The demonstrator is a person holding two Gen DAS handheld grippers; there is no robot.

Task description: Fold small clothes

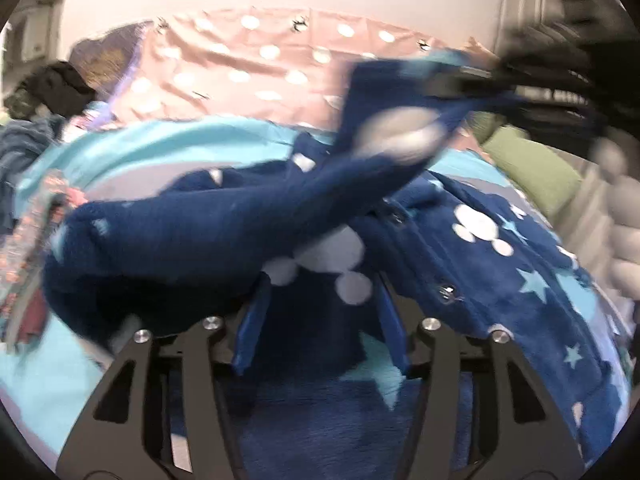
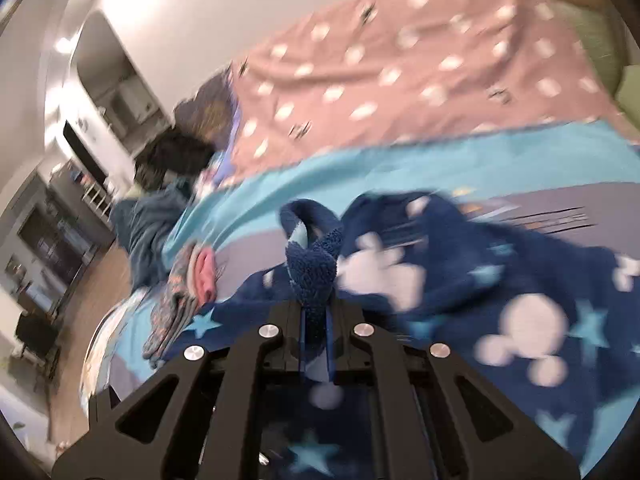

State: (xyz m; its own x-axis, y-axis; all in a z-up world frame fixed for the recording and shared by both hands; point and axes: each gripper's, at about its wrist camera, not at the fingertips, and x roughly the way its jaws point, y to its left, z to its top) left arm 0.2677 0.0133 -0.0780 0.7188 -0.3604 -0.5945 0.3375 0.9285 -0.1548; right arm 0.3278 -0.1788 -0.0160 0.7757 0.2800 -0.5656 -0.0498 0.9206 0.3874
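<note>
bedding fills both views: a turquoise-and-grey bedcover underneath, a pink spotted blanket beyond it up to a pale wall. both frames are motion-blurred, so prints and edges smear.

your task piece is the navy fleece garment with white mouse-head shapes and pale blue stars, lying on the turquoise cover with its snap-button front showing in the left wrist view. one sleeve is lifted off the bed and stretches across that view toward the upper right.

your right gripper has its fingers together, clamped on a bunched fold of the navy fleece, which rises just past the tips in a looped cuff. from the left wrist view the same gripper is a dark streak at upper right, pinching the sleeve end; its outline is too blurred to read.

your left gripper has its blue-lined fingers apart, with fleece lying between and under them; whether the pads touch cloth you cannot tell, since the sleeve covers the left fingertip.

to the left, a floral folded item lies near the bed edge, with a teal-grey cloth heap and a dark bundle behind it. wood floor drops away past that edge. a green cushion sits at the right in the left wrist view.
</note>
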